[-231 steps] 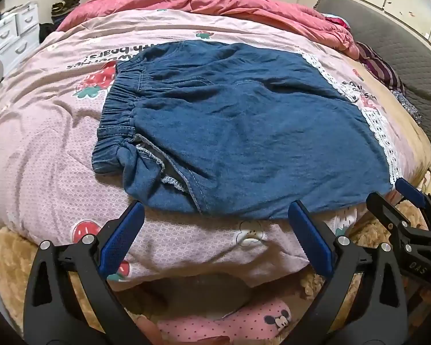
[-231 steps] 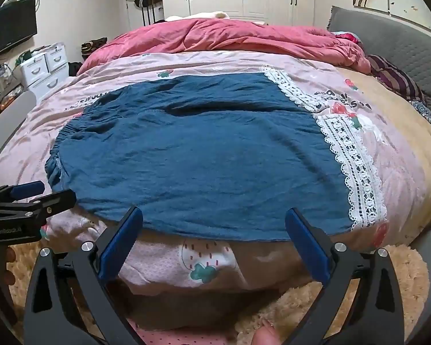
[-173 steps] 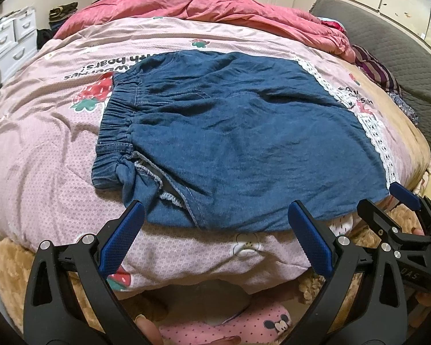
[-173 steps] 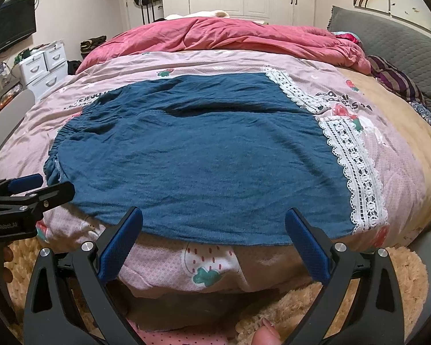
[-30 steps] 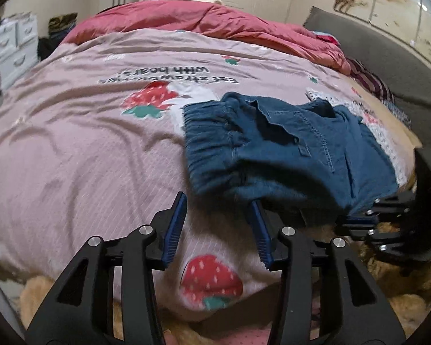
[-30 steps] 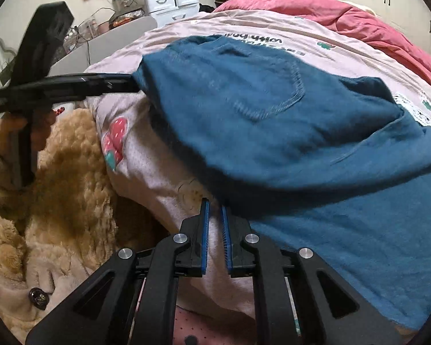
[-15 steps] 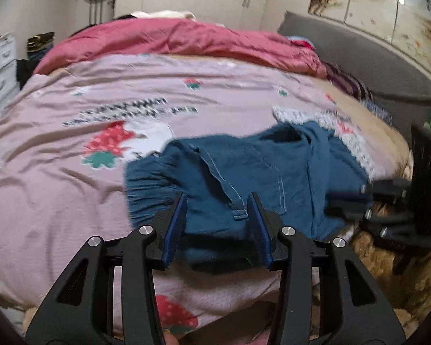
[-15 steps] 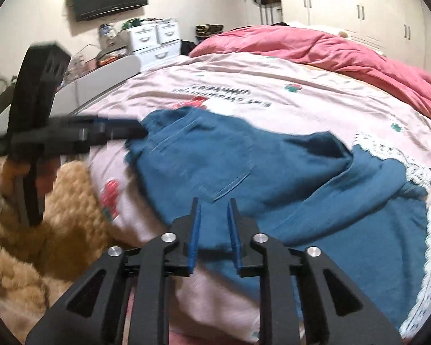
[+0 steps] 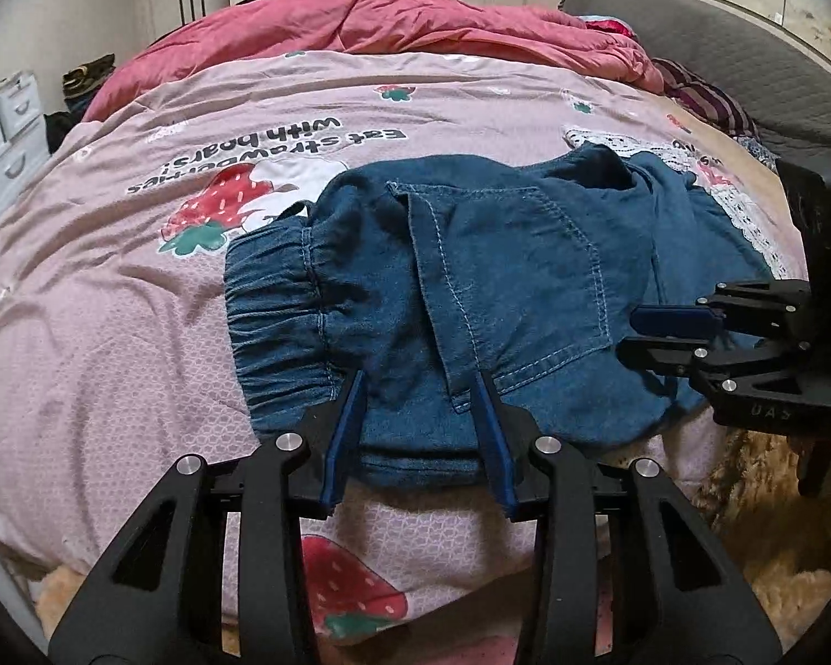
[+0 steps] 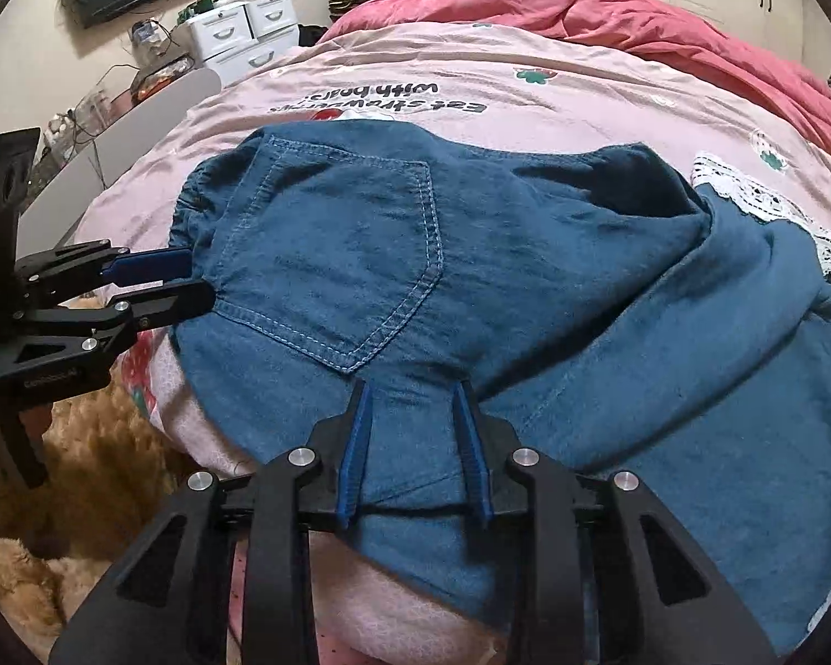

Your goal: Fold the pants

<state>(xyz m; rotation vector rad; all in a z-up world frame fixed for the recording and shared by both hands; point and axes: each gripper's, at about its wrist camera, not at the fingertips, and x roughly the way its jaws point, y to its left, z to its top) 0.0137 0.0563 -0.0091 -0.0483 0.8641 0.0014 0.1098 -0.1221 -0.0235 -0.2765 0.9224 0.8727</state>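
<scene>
The blue pants (image 9: pixel 471 288) lie folded over near the front edge of the bed (image 9: pixel 111 305), back pocket up. The left gripper (image 9: pixel 421 432), jaws closing, and the right gripper (image 10: pixel 413 443), jaws opening, straddle loose denim. A red quilt (image 9: pixel 388 22) is heaped behind

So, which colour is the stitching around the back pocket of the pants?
Light blue, paler than the dark blue pants; the pocket stitching shows best in the right wrist view.
</scene>
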